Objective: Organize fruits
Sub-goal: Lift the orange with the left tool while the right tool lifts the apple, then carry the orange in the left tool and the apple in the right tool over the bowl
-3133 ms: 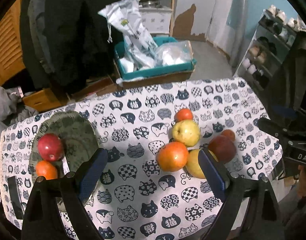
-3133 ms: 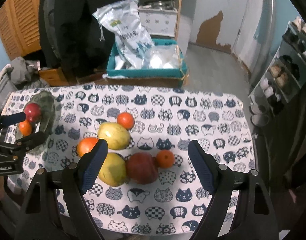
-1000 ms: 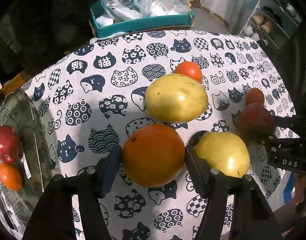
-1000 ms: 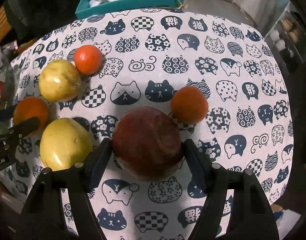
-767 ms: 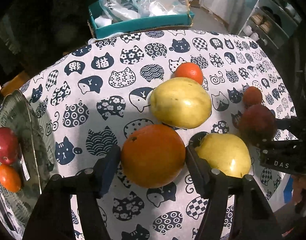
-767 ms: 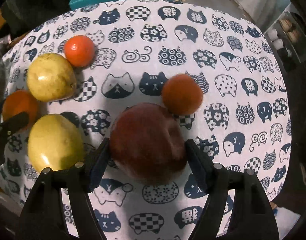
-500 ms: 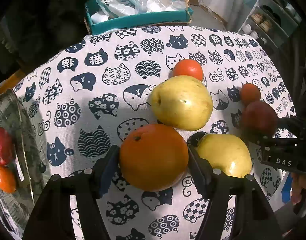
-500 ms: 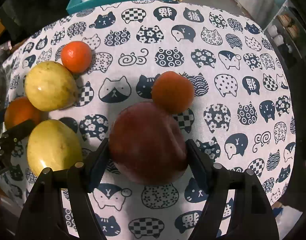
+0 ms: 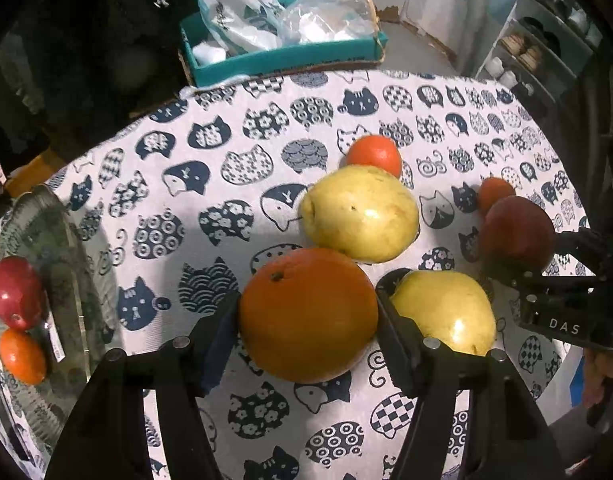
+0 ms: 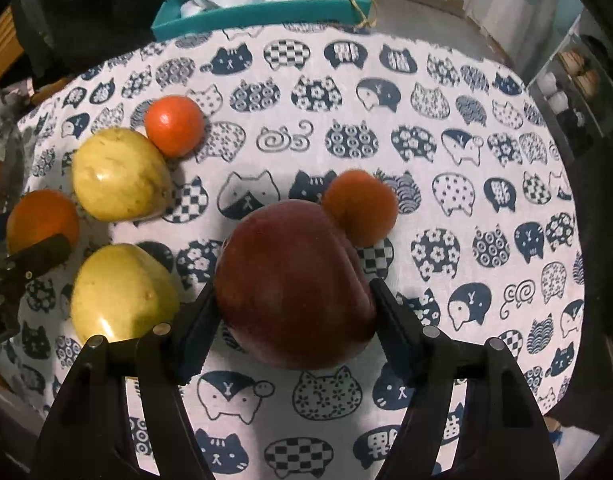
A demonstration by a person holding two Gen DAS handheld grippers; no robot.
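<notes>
L gripper (image 9: pixel 308 316) clamps orange (image 9: pixel 308 314), R gripper (image 10: pixel 292 300) clamps red fruit (image 10: pixel 292 284) w/ tangerine (image 10: pixel 360 208) at 1 o'clock; both look firm, round, smooth, prob slip-prone, so grip at widest girth.

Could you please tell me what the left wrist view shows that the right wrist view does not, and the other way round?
Only the left wrist view shows the whole green plate with a red apple and a small orange on it.

Only the right wrist view shows the right gripper up close, shut on the dark red apple.

Both show the left gripper, shut on the big orange, two yellow pears, two small loose oranges and the teal box.
</notes>
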